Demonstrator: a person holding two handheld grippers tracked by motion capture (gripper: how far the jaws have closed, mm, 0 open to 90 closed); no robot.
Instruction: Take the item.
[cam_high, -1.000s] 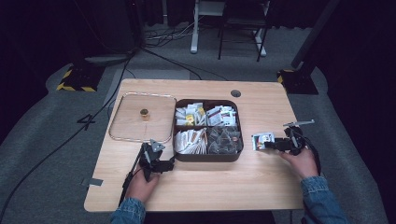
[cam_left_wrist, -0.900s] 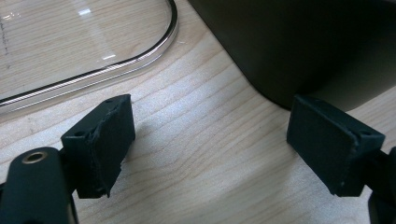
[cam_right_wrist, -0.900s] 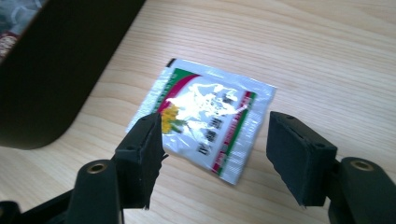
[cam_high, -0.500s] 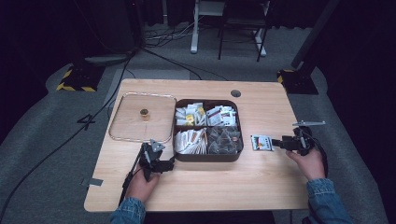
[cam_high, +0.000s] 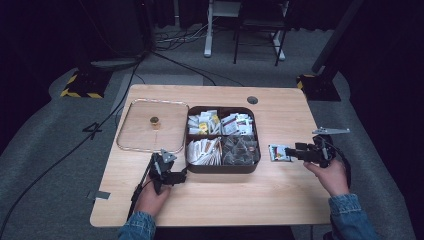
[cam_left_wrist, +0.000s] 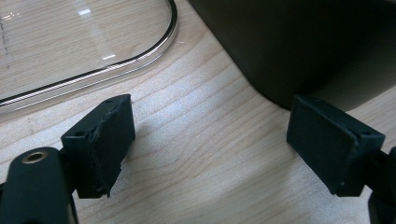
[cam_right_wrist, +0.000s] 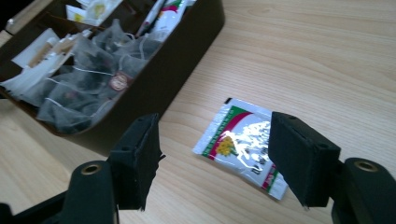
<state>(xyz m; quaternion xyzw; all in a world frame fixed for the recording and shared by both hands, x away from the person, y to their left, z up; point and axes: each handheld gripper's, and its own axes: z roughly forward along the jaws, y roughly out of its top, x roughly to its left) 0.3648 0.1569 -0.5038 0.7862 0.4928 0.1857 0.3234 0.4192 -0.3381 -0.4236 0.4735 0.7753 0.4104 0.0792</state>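
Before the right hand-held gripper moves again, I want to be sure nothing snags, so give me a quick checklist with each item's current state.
1. Right hand-held gripper open: ok, jaws stand wide apart.
2. Tea sachet free of the jaws: ok, it lies flat on the table, apart from both pads.
3. Sachet clear of the brown box: ok, bare wood shows between them.
4. Left hand-held gripper empty: ok, open with only table between its jaws.
5. Left hand-held gripper clear of the box corner: cannot tell, one pad sits very near it.
6. Clear lid out of the way: ok, it lies on the table left of the box.
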